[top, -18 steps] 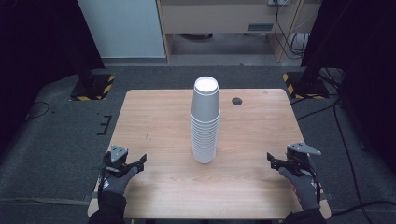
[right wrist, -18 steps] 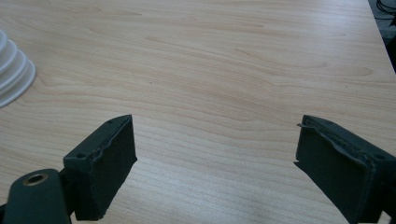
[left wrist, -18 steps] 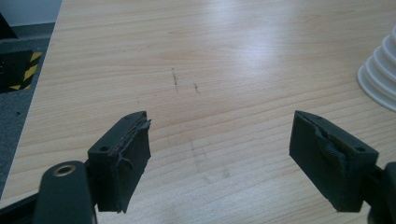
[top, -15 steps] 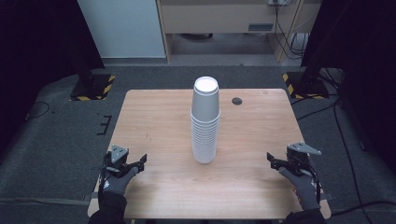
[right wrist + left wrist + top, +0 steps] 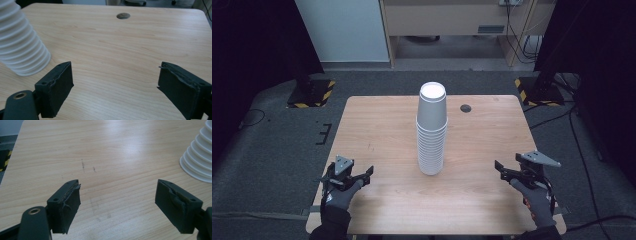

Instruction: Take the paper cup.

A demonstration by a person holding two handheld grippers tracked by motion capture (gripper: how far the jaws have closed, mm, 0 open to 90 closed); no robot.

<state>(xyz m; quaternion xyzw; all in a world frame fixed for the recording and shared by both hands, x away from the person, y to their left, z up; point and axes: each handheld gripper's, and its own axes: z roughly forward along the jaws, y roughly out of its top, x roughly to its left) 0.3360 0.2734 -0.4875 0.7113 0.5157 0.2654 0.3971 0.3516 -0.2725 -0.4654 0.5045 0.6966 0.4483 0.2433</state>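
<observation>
A tall stack of white paper cups (image 5: pixel 431 131), nested upside down with the wide rims at the bottom, stands upright near the middle of the wooden table (image 5: pixel 382 120). In the left gripper view the stack's ribbed lower rims (image 5: pixel 198 160) sit at the far right edge; in the right gripper view they (image 5: pixel 21 47) fill the upper left corner. Nothing touches the stack.

The left gripper (image 5: pixel 357 176), held in a gloved hand (image 5: pixel 337 197), sits low over the table's near left corner, well apart from the cups, its jaws spread wide with bare wood between them (image 5: pixel 117 200). The right gripper (image 5: pixel 504 171), held in the other gloved hand (image 5: pixel 537 200), sits near the table's near right edge, also well apart from the stack, jaws likewise released and holding nothing (image 5: pixel 115 87).

A small dark round grommet (image 5: pixel 466 108) lies in the tabletop beyond the stack, toward the far right; it also appears in the right gripper view (image 5: pixel 123 15). 2 yellow-and-black striped bases (image 5: pixel 312 93) stand on the grey carpet beside the table's far corners.
</observation>
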